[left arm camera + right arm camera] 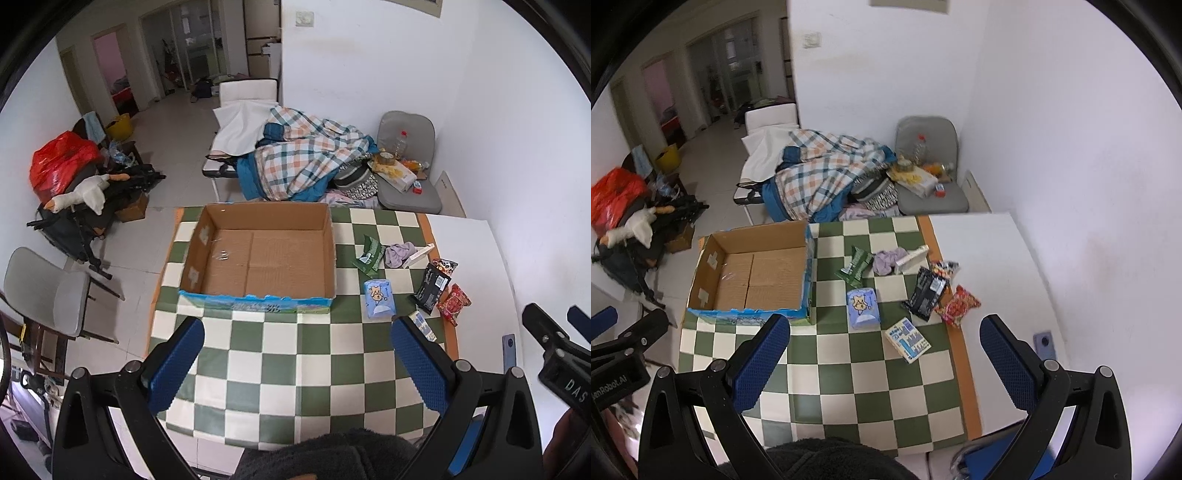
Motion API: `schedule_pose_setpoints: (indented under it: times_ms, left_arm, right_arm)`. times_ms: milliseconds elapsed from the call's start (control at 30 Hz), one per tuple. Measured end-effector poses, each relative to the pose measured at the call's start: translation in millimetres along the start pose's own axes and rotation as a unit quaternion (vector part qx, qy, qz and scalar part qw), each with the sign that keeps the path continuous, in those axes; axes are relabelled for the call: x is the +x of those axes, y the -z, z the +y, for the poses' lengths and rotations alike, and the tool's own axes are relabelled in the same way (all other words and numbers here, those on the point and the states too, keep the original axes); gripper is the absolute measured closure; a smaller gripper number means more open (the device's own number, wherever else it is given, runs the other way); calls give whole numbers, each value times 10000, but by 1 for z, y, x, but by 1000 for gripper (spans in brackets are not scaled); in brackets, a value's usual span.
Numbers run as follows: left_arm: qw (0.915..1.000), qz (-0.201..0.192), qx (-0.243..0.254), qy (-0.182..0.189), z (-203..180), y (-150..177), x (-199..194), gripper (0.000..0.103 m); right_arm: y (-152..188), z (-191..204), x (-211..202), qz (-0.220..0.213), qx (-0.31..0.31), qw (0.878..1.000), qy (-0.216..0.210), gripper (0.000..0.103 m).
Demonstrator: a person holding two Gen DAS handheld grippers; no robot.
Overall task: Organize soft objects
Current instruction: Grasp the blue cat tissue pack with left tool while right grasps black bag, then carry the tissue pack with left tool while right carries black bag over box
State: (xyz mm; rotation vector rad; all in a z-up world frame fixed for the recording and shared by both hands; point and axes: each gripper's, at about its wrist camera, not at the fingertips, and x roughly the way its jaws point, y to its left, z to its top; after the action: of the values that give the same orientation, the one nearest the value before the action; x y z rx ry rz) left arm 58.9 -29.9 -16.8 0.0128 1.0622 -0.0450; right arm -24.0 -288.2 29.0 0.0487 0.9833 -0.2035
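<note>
A white bench [990, 258] carries a green-and-cream checked cloth [871, 376]. On the cloth sits an open cardboard box [713, 266]. Right of the box lie a green packet [855, 271], a lilac cloth wad [886, 260], a blue tissue pack [863, 308], a black packet [925, 293], a red packet [956, 306] and a small printed carton [908, 340].

White letters "DAS" stand on the black body of the right gripper [565, 384] at the right edge of the left wrist view. The partial wording "enRobot.AI" stands on the black body of the left gripper [617, 384] at the left edge of the right wrist view. Print on the packets and boxes on the table is too small to read.
</note>
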Motion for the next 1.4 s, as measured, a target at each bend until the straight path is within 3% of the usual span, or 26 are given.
schedule_pose_setpoints:
  times_ms: [167, 267, 433, 500, 600, 733, 900, 1033, 1167, 1267, 1400]
  left_arm:
    - [9983, 245, 524, -21, -39, -34, 69, 0]
    - [9936, 753, 813, 225, -67, -48, 128, 0]
    - [9769, 1846, 866, 638, -119, -54, 239, 2]
    - [9681, 2225, 868, 756, -142, -51, 281, 4]
    - [9595, 2608, 828, 677, -161, -46, 326, 9]
    - [9444, 3135, 756, 635, -177, -35, 381, 12]
    - [9285, 3579, 781, 605, -187, -18, 427, 12]
    - [9131, 3962, 775, 572, -192, 0, 459, 12]
    - [9031, 4210, 628, 565, -190, 15, 480, 12]
    - [9063, 4164, 521, 506, -184, 20, 482, 43]
    - [9160, 3926, 662, 493, -181, 17, 469, 61]
  right_arm:
    - [-11, -52, 66, 433, 593, 9971, 205, 0]
    - [-18, -92, 129, 813, 1018, 9915, 60, 0]
    - [-26, -134, 267, 1553, 1316, 9789, -150, 0]
    - [-23, -145, 334, 1982, 1447, 9691, -236, 1]
    - [-11, -152, 421, 2647, 1674, 9489, -382, 17]
    - [10, -154, 498, 3194, 1927, 9262, -549, 20]
    - [26, -148, 544, 3426, 2066, 9140, -679, 21]
    - [41, -140, 568, 3687, 2043, 9043, -677, 27]
    - [44, -130, 581, 3703, 1904, 9070, -624, 31]
    - [45, -126, 588, 3742, 1874, 9068, -516, 42]
    - [34, -124, 590, 3825, 1930, 9018, -559, 45]
